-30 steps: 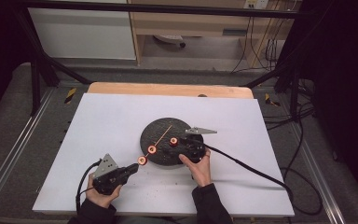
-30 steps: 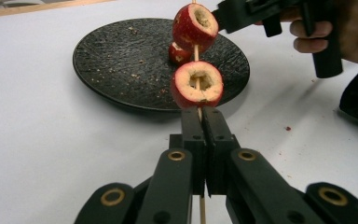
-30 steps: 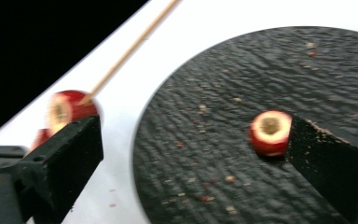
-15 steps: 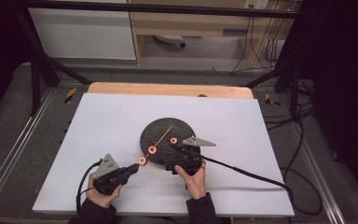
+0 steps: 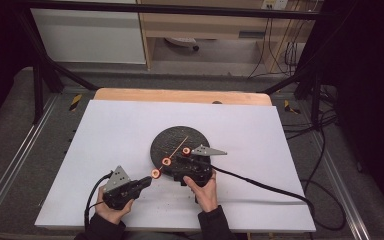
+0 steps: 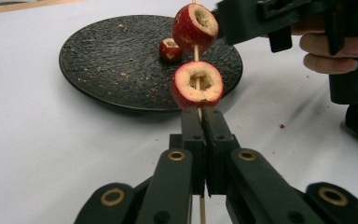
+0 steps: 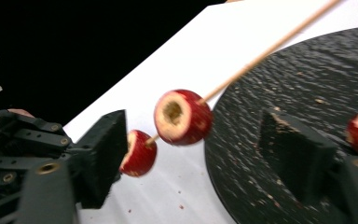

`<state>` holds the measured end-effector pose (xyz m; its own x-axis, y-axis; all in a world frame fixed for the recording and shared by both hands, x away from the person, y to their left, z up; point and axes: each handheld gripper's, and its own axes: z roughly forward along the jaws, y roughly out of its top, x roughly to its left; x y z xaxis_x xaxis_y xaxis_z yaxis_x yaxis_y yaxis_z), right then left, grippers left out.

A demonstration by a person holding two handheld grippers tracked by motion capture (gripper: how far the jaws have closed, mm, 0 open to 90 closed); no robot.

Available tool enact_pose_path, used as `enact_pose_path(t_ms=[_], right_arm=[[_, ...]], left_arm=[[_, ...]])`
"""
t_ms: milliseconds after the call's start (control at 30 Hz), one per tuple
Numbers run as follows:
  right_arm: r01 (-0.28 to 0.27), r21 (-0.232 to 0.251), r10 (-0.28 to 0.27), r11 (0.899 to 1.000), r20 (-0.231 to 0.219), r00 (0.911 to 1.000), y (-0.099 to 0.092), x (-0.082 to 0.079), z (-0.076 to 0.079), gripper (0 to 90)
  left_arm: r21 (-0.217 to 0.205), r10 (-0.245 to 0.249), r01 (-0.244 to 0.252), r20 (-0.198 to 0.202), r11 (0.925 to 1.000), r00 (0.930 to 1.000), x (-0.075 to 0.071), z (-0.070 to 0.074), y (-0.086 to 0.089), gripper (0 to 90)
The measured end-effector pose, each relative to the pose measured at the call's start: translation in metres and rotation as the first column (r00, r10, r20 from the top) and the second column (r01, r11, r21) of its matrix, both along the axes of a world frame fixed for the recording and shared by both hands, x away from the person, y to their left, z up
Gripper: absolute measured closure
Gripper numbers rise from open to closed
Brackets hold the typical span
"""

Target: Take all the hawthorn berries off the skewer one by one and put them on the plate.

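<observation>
The left gripper (image 6: 204,135) pinches the stick (image 6: 196,49) tight, its long way running up and far-right over the black plate (image 5: 162,140). The right gripper (image 7: 191,154) has just been closing — the second red fruit (image 7: 182,116) sits between its jaws, untouched.

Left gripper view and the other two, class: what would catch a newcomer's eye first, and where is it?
Two cored red fruit pieces threaded on a thin wooden skewer, held up near the round black textured plate. The left gripper is shut on the skewer just below them. A third red fruit piece lies on the plate, and the right gripper brackets the upper skewered piece, its jaws just having been closing.
</observation>
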<state>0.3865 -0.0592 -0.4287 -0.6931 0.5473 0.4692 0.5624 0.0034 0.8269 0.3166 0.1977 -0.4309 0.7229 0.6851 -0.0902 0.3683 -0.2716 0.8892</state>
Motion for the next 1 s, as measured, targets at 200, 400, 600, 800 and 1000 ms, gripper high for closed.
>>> enact_pose_path(t_ms=[200, 400, 600, 800, 1000], right_arm=[[-0.004, 0.006, 0.004, 1.000, -0.024, 0.9997, 0.003, 0.003, -0.003, 46.2], [-0.023, 0.026, 0.024, 0.999, -0.035, 0.9991, 0.004, 0.005, -0.005, 59.5], [-0.031, 0.036, 0.033, 0.999, -0.041, 0.9986, 0.003, 0.005, -0.004, 61.5], [-0.017, 0.032, 0.018, 0.999, -0.027, 0.9995, 0.001, 0.007, 0.001, 61.7], [-0.008, 0.029, 0.008, 1.000, -0.019, 0.9998, -0.002, 0.009, 0.006, 61.9]], left_arm=[[0.001, -0.004, 0.004, 0.000, 1.0000, 1.0000, -0.001, 0.000, -0.002, 88.4], [0.003, -0.008, 0.008, -0.001, 1.0000, 1.0000, -0.001, 0.000, -0.002, 88.4], [-0.001, -0.010, 0.010, 0.003, 0.9999, 0.9999, -0.001, 0.000, -0.002, 88.4], [-0.007, -0.009, 0.009, 0.003, 0.9999, 1.0000, -0.002, 0.001, -0.002, 88.4], [-0.007, -0.011, 0.011, 0.009, 0.9999, 0.9999, -0.003, 0.002, -0.001, 88.4]])
